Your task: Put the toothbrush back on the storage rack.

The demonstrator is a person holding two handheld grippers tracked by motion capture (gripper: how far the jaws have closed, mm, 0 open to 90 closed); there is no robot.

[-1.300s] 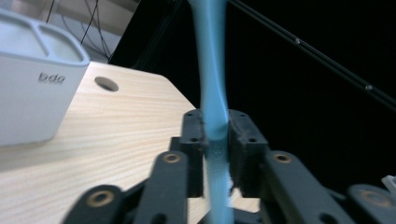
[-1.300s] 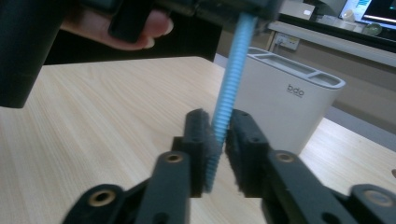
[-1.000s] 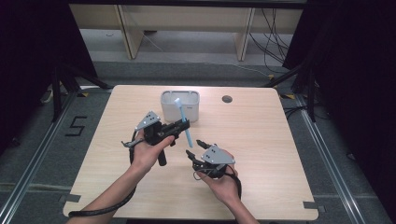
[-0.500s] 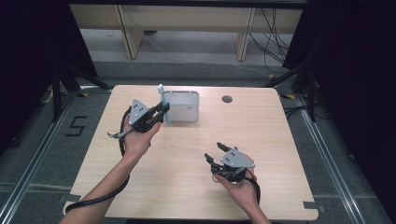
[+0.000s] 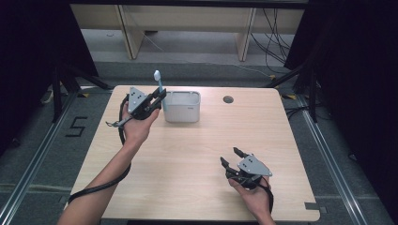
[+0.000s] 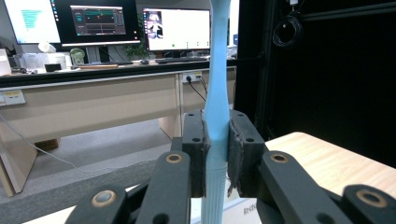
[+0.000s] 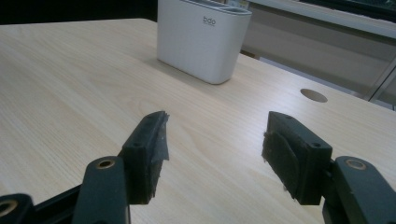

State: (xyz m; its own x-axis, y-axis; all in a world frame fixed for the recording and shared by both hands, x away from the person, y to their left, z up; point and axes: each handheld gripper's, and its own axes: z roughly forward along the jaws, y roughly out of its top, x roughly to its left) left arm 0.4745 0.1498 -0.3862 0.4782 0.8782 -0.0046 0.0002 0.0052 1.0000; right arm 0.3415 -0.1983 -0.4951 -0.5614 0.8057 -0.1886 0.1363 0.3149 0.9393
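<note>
A light blue toothbrush (image 5: 158, 84) stands upright in my left gripper (image 5: 161, 98), which is shut on its handle just left of the white holder (image 5: 182, 107) at the back of the table. In the left gripper view the pads clamp the toothbrush (image 6: 218, 93) on both sides, and its head runs past the top of the picture. My right gripper (image 5: 229, 156) rests low over the front right of the table. Its jaws have just been opening and stand wide with nothing between them, and they point toward the holder (image 7: 201, 39).
The wooden table (image 5: 187, 154) has a round cable hole (image 5: 228, 99) right of the holder. Desks with monitors (image 6: 98, 21) stand beyond the table's far edge, and dark curtains flank both sides.
My left hand carried the toothbrush from the table's middle to the back left, beside the holder. My right hand drew away to the right and its jaws spread wider.
</note>
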